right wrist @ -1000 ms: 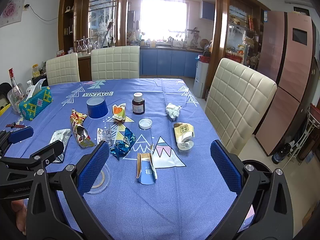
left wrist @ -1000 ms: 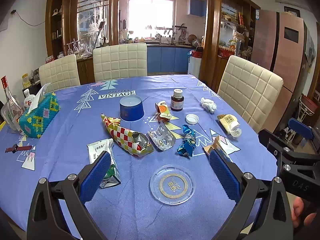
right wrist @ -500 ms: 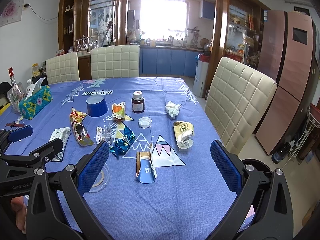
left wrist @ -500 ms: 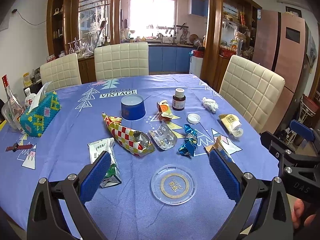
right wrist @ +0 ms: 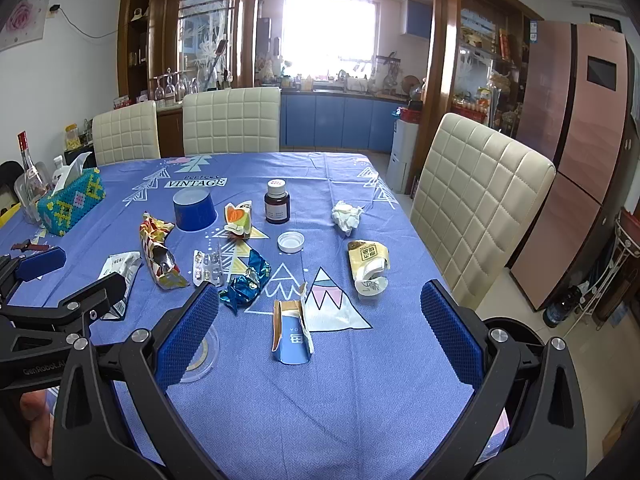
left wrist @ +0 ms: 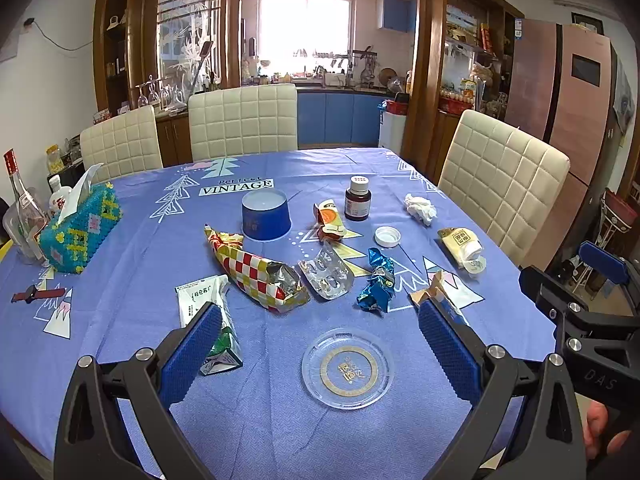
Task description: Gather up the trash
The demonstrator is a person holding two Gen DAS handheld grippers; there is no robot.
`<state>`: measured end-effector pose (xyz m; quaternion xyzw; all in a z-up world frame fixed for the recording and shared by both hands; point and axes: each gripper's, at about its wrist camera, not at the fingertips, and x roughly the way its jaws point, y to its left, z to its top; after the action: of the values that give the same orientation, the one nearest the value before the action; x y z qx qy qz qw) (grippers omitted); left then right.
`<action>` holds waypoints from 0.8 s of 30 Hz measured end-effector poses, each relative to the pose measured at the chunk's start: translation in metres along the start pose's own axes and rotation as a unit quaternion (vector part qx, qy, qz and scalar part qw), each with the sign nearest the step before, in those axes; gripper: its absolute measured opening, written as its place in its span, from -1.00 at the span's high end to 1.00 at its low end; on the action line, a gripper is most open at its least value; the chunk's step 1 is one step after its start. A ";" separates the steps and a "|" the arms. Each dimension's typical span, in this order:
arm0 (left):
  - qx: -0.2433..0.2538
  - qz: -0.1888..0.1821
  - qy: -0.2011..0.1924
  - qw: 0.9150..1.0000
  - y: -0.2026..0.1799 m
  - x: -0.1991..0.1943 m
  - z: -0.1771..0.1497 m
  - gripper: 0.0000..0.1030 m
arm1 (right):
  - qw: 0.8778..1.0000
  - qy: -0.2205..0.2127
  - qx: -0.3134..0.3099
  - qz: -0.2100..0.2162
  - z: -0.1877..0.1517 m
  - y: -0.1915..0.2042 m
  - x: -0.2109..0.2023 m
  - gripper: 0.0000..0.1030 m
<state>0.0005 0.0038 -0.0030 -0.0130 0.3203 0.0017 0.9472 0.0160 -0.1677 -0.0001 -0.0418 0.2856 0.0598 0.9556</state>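
Note:
Trash lies scattered on the blue tablecloth: a checked snack wrapper [left wrist: 256, 272], an empty blister pack [left wrist: 326, 276], a crumpled blue foil [left wrist: 376, 284], a white-green sachet [left wrist: 208, 320], an orange packet [left wrist: 329, 220], a white tissue ball [left wrist: 420, 208], a bottle cap [left wrist: 387, 236] and a yellow cup wrapper [left wrist: 460, 242]. A torn blue carton [right wrist: 292, 332] lies between my right gripper's fingers. My left gripper [left wrist: 320, 344] is open above the near edge, over a clear glass ashtray [left wrist: 348, 368]. My right gripper [right wrist: 318, 332] is open and empty.
A blue bowl [left wrist: 266, 214], a brown pill bottle [left wrist: 357, 199], a beaded tissue box [left wrist: 78, 232], glass bottles [left wrist: 24, 216] and a watch [left wrist: 36, 294] also stand on the table. Cream chairs [left wrist: 500, 184] surround it. A fridge [right wrist: 576, 152] stands at the right.
Both grippers have drifted slightly; the view of the table is nearly the same. Nothing was picked up or moved.

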 end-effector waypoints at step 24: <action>0.001 -0.001 0.000 1.000 -0.002 0.001 0.000 -0.87 | 1.000 0.000 -0.002 0.000 0.000 0.001 -0.002 -0.93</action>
<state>0.0008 0.0014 -0.0037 -0.0125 0.3206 0.0006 0.9471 0.0141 -0.1667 0.0012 -0.0435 0.2850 0.0599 0.9557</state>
